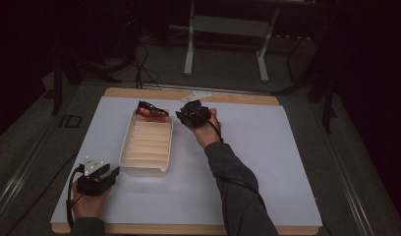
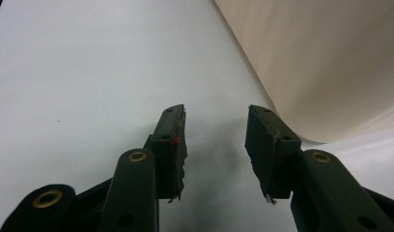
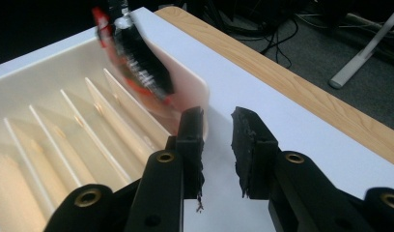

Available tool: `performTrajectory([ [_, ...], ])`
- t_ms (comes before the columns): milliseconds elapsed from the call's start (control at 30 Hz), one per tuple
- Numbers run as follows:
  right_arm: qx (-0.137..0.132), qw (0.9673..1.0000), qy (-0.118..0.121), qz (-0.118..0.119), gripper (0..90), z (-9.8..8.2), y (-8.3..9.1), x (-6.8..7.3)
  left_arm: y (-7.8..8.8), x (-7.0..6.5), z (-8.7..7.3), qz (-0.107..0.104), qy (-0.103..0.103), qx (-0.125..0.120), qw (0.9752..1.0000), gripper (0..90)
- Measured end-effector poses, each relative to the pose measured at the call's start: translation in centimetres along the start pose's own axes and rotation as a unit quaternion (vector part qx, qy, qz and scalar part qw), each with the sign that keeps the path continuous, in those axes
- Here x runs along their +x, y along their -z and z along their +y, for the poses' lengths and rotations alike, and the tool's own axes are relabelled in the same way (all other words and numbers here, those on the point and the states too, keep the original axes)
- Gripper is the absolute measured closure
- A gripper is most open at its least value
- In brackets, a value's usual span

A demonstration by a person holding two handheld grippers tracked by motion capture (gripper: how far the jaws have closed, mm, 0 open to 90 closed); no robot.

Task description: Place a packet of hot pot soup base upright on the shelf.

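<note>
A cream tray [image 1: 144, 172] with ribbed slots lies on the white mat, left of centre. A red and black packet [image 1: 150, 110] leans in its far end, tilted; in the right gripper view the packet [image 3: 137, 63] looks blurred against the tray's end wall [image 3: 195, 82]. My right gripper [image 1: 181, 117] sits just right of the tray's far corner. Its jaws [image 3: 218, 128] stand apart with nothing between them, and the packet is beyond the left pad. My left gripper [image 1: 112, 171] rests low at the tray's near left corner, open [image 2: 215, 130] and empty, with the tray's outer wall [image 2: 320, 63] to its right.
The white mat [image 1: 247, 157] covers a wooden table whose bare edge [image 3: 291, 87] runs along the far side. A small clear item [image 1: 196, 94] lies on that far edge. Table legs and cables stand on the floor beyond.
</note>
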State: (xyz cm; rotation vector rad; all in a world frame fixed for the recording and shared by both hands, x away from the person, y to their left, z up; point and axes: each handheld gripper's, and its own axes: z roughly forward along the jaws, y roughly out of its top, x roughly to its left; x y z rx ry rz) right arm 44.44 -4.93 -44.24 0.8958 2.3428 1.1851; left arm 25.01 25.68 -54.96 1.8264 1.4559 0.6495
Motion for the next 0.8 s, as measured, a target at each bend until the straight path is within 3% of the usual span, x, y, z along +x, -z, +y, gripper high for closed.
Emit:
performTrajectory([
  [333, 0.002, 1.0000, -0.002, 0.008, 72.8, -1.7, 2.6, -1.2, -0.1, 0.0, 0.0, 0.002, -0.002, 0.002, 1.0000, 58.6],
  [600, 0.025, 0.9993, 0.013, 0.025, 71.1, -3.6, 4.1, -1.2, -0.1, -0.1, 0.0, 0.005, -0.002, 0.005, 1.0000, 57.1],
  [800, 0.036, 0.9987, 0.007, 0.036, 66.9, -5.0, 5.5, -1.5, -0.2, -0.3, 0.1, 0.012, -0.009, 0.007, 0.9999, 56.6],
])
